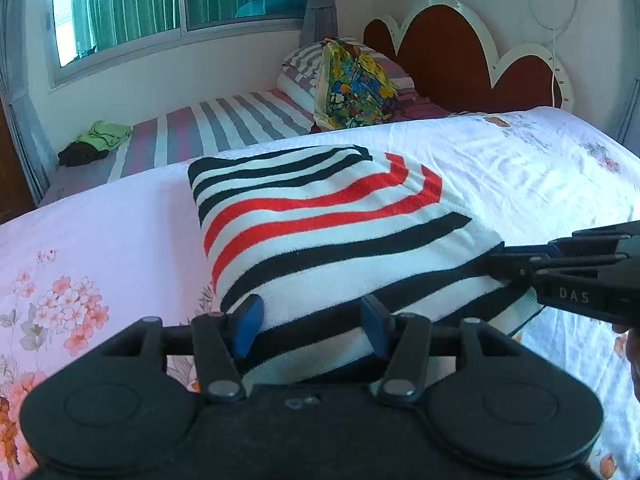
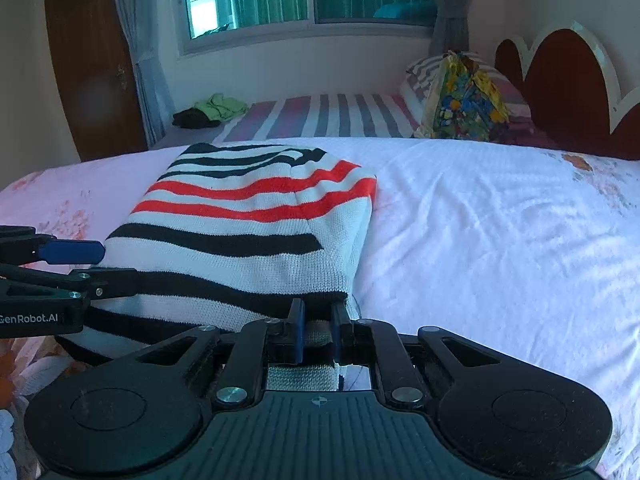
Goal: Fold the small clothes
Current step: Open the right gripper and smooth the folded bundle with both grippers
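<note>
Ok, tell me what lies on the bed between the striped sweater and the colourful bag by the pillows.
Only bare white bedsheet between the striped sweater and the colourful bag, clearest in the right wrist view.

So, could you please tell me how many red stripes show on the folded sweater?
2: both cross the middle of the striped sweater, between black stripes. More may be hidden underneath.

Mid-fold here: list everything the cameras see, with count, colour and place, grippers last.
striped knit top: one, white with black and red stripes, folded on the bedsheet
bedsheet: one, white-pink floral, foreground bed
striped mattress: one, grey-pink-white, by the window
small clothes: pile, green and dark, far mattress end
colourful cloth: one, against pillows
headboard: one, red-brown
left gripper: open, straddling the top's near edge
right gripper: shut on the top's corner
</note>
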Motion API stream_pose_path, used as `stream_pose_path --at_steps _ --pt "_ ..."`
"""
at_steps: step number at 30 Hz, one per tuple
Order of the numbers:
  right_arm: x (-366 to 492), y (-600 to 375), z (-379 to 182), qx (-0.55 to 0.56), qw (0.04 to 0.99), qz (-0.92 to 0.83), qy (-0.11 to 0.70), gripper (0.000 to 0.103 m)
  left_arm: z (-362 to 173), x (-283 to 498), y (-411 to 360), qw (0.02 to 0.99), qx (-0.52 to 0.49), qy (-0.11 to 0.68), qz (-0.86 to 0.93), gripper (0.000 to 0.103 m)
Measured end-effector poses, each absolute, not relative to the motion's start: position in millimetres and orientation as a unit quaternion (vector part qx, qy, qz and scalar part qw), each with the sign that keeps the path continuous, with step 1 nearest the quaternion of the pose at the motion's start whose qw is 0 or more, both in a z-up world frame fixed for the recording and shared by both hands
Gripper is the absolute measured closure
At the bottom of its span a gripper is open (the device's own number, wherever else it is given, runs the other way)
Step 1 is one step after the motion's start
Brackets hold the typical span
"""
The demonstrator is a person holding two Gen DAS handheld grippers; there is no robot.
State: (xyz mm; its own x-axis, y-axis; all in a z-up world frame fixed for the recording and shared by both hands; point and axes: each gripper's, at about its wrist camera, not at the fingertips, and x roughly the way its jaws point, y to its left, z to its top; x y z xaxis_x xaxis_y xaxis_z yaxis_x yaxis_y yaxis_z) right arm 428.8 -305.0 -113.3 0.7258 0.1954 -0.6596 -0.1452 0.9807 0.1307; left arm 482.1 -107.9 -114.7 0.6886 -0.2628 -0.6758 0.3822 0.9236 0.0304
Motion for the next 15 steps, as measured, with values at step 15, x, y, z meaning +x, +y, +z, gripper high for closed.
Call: stream_pose_path --at_steps 15 --pt "463.1 -321.7 -85.7 0.071 0.945 0.093 0.305 0.092 -106.6 525.1 -81.4 0.924 0.055 0.34 -0.166 0.044"
